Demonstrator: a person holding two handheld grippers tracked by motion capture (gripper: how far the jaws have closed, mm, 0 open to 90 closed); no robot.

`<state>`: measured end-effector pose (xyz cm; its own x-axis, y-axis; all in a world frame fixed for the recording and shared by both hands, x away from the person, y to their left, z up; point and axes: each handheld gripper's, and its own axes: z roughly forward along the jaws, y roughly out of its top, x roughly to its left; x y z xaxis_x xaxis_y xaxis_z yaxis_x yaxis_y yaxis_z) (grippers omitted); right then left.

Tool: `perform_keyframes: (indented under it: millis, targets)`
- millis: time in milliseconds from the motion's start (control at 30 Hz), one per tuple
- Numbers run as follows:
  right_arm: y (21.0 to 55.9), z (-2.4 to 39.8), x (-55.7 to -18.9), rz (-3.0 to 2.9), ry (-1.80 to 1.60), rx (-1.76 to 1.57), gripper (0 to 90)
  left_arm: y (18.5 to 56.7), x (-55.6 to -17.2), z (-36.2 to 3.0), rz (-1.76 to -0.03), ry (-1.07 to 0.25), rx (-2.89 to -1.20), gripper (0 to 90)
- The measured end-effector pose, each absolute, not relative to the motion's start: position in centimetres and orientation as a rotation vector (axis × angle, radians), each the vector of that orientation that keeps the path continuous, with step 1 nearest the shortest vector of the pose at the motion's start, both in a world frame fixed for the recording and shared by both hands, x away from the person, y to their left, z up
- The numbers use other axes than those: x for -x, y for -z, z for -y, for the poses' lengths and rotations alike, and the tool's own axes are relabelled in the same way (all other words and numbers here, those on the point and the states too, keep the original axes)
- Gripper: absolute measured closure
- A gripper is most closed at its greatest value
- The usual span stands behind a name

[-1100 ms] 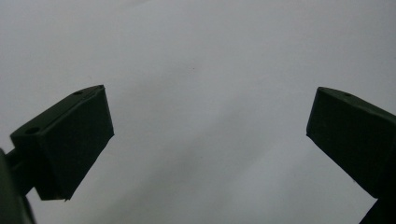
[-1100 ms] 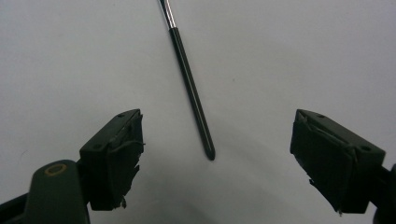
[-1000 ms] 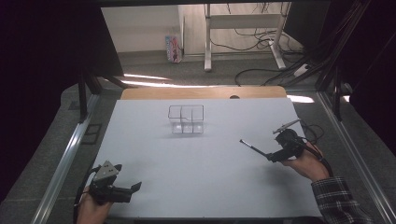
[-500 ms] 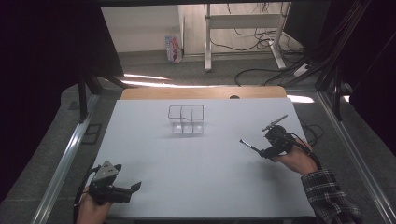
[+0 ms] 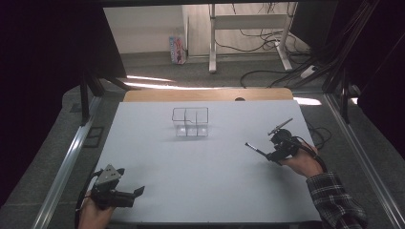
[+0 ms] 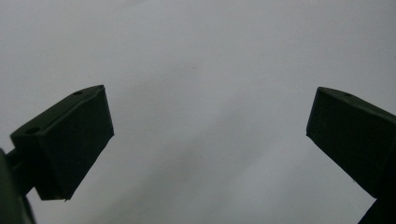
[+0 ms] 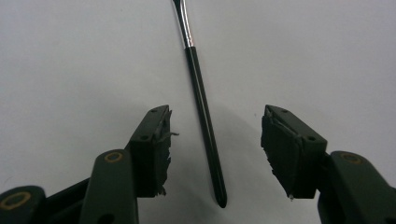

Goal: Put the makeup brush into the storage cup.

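Two grippers are mine, working over the white table [image 5: 200,162]. Toward its far middle stands a clear box [image 5: 190,122] with compartments, well apart from both of my hands. At the near left corner my left gripper [image 5: 138,192] rests low, its jaws spread wide over bare tabletop with nothing between them. At the right side my right gripper [image 5: 267,153] points across the table at a brush [image 7: 204,114], a thin black handle with a silver ferrule, lying flat on the surface. My right jaws have just been closing; the handle's near end sits in the gap between them, but my pads [image 7: 161,144] are clear of it on both sides.
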<state>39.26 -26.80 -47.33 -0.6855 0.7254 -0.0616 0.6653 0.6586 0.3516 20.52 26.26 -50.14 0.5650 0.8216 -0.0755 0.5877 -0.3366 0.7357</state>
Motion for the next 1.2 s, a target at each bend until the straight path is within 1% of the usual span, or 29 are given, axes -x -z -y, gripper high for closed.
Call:
perform_keyframes:
  millis: [267,300,333,400,433,467,533,567,867,1200]
  targets:
    - [48.6,26.7,-39.4,-2.715,-0.416,-1.134,48.2,50.2,-20.5,-26.3,-1.126,-0.404,-2.059,1.0]
    - [48.7,26.7,-39.5,-2.718,-0.407,-1.132,49.4,50.2,-20.4,-26.3,-1.126,-0.404,-2.058,1.0]
    - [49.0,26.8,-39.5,-2.73,-0.395,-1.134,54.0,50.2,-20.4,-26.3,-1.126,-0.405,-2.059,1.0]
    - [49.1,26.8,-39.6,-2.739,-0.385,-1.136,55.0,50.2,-20.4,-26.3,-1.127,-0.406,-2.057,1.0]
    - [49.1,26.8,-39.6,-2.737,-0.391,-1.144,57.2,50.2,-20.4,-26.3,-1.128,-0.406,-2.057,1.0]
    - [49.0,26.7,-39.6,-2.756,-0.375,-1.144,66.0,50.2,-20.4,-26.3,-1.126,-0.406,-2.059,1.0]
    - [49.0,26.6,-39.7,-2.773,-0.35,-1.14,76.0,50.2,-20.4,-26.3,-1.127,-0.406,-2.059,1.0]
    - [49.0,26.5,-39.7,-2.78,-0.336,-1.131,82.8,50.2,-20.4,-26.3,-1.127,-0.408,-2.059,1.0]
    - [48.9,26.5,-39.8,-2.788,-0.332,-1.155,83.7,50.1,-20.3,-26.4,-1.13,-0.407,-2.056,1.5]
    - [48.3,27.5,-39.4,-2.752,-0.478,-1.187,83.8,50.1,-20.3,-26.4,-1.124,-0.416,-2.051,1.8]
